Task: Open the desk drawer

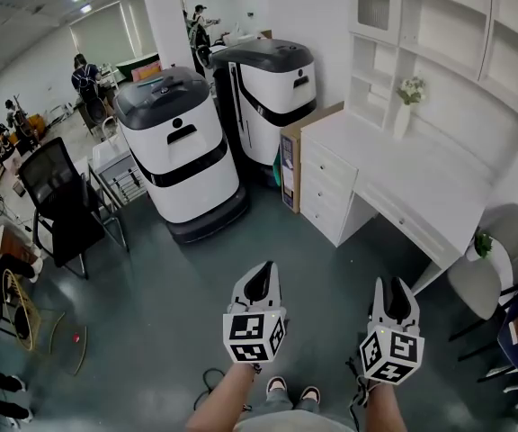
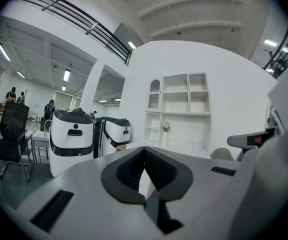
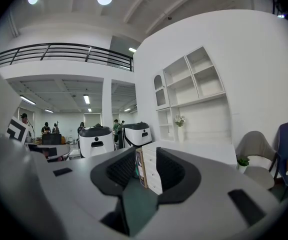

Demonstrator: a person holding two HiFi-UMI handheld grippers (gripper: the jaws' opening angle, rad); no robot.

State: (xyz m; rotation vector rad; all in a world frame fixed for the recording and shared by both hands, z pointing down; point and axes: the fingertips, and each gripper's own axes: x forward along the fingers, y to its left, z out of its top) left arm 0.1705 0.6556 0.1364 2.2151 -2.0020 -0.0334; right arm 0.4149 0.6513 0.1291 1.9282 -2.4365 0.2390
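Desk drawer not reached yet, both grippers empty and well short of it.
White desk (image 1: pixel 421 183) sits at right of frame. The drawer stack (image 1: pixel 326 187) at its left end looks like three fronts, count unsure. Left gripper (image 1: pixel 263 273): tips together. Right gripper (image 1: pixel 392 288): jaws apart, nothing between. Drawer front is likely rigid and light on its runners; take the centre pull, too small to make out. Two grippers, one desk.

The left tongs (image 1: pixel 263 275) and the right tongs (image 1: pixel 394 288) have pale grey-white shells with black ribbed pads (image 3: pixel 119 168) inside. Each carries a marker cube (image 1: pixel 254 336) printed with black-and-white squares. At lower centre are pale shoes (image 1: pixel 277 385) and grey clothing (image 1: pixel 272 418).
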